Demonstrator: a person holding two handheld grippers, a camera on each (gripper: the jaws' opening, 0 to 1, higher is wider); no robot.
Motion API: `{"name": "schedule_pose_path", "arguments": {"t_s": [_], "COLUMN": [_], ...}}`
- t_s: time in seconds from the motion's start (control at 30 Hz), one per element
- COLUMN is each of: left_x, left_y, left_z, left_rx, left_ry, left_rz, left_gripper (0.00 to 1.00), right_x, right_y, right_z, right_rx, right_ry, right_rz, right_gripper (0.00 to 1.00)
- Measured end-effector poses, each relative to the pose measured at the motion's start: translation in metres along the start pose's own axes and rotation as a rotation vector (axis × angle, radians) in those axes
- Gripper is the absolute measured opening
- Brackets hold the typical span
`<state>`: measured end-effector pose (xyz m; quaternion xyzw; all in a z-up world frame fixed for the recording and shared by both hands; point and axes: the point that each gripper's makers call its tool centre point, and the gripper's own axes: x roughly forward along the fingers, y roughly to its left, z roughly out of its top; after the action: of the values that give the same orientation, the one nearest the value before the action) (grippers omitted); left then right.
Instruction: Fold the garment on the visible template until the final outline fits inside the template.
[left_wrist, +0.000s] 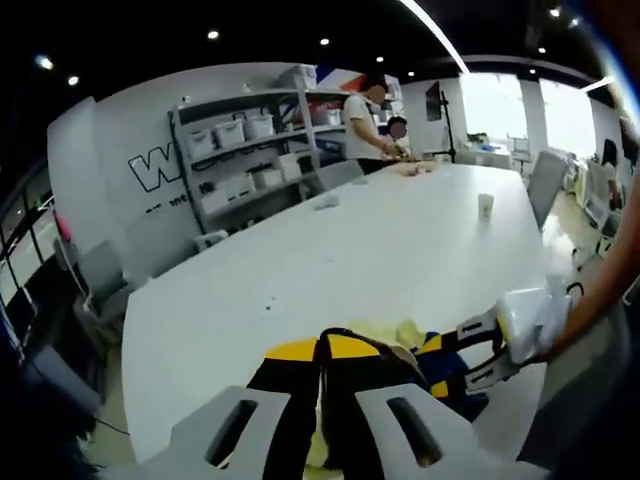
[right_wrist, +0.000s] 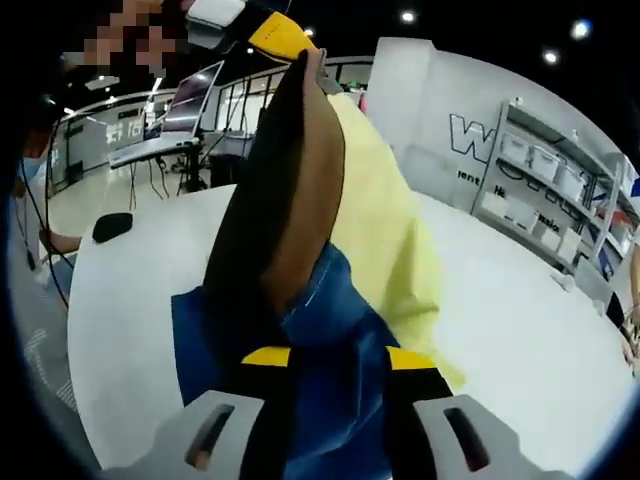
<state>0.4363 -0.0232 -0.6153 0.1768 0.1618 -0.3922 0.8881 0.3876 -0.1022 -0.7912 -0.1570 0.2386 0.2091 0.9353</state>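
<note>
Right now the left gripper (left_wrist: 322, 425) has its 2 pale grey jaws closed on a fold of the black, yellow and blue fabric garment (left_wrist: 345, 375), which bunches between them at the near edge of the long white table (left_wrist: 330, 250). Cloth fills the gap between the jaws, with a yellow band lying across the black just above their tips. In the left gripper view the right gripper (left_wrist: 478, 350) comes in from the right, held by a person's hand (left_wrist: 540, 320), and its black-and-yellow jaws are pinched on the far side of the same garment, where blue and pale yellow cloth shows.

From the right gripper view, the right gripper (right_wrist: 325, 430) is clamped on the blue part of the garment (right_wrist: 330, 340), a yellow band crossing just above its jaw tips. The garment rises away from it in a steep ridge, black and brown on one side and pale yellow on the other, up to the left gripper (right_wrist: 270, 35) at the top of the view, so the cloth hangs stretched between the 2 grippers above the table (right_wrist: 520, 320).

Farther along the table stands a small white cup (left_wrist: 485, 205), and 2 people (left_wrist: 365, 125) stand at the far end beside grey shelving with white storage bins (left_wrist: 245, 150). A laptop on a side desk (right_wrist: 185, 115) shows in the right gripper view.
</note>
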Motion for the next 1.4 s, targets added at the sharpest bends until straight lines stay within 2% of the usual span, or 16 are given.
{"name": "schedule_pose_path", "arguments": {"t_s": [0.07,0.13,0.2,0.27,0.37,0.47,0.63,0.8,0.97,1.13,1.4], "left_x": [-0.002,-0.002,-0.002,-0.002,-0.003,-0.003,-0.006,-0.011,-0.014,-0.016,-0.019], "left_y": [0.001,0.002,0.004,0.006,0.008,0.010,0.012,0.019,0.022,0.023,0.018], "left_z": [0.003,0.004,0.003,0.002,-0.002,-0.005,-0.009,-0.017,-0.026,-0.032,-0.040], "left_rx": [0.001,0.002,0.006,0.006,0.005,0.000,-0.002,-0.018,-0.020,-0.024,-0.044], "left_ry": [-0.005,-0.007,-0.002,0.003,0.011,0.016,0.024,0.035,0.050,0.052,0.044], "left_rz": [-0.001,-0.003,0.003,0.005,0.013,0.022,0.030,0.045,0.055,0.055,0.052], "left_gripper": [0.02,0.02,0.02,0.02,0.02,0.02,0.02,0.02,0.02,0.02,0.02], "right_x": [0.002,0.001,-0.002,-0.006,-0.009,-0.011,-0.015,-0.025,-0.037,-0.052,-0.069], "right_y": [-0.001,-0.001,0.000,-0.003,-0.009,-0.016,-0.031,-0.047,-0.066,-0.081,-0.085], "right_z": [0.001,0.009,0.019,0.027,0.030,0.030,0.026,0.029,0.040,0.056,0.067], "right_rx": [-0.003,0.002,-0.025,-0.014,-0.008,0.034,0.048,0.069,0.100,0.093,0.068], "right_ry": [0.000,-0.033,-0.079,-0.110,-0.124,-0.124,-0.121,-0.141,-0.181,-0.221,-0.237], "right_rz": [-0.005,-0.001,0.003,-0.001,-0.014,-0.017,-0.048,-0.081,-0.103,-0.126,-0.131], "right_gripper": [0.26,0.22,0.16,0.08,0.00,0.00,0.00,0.00,0.00,0.00,0.00]}}
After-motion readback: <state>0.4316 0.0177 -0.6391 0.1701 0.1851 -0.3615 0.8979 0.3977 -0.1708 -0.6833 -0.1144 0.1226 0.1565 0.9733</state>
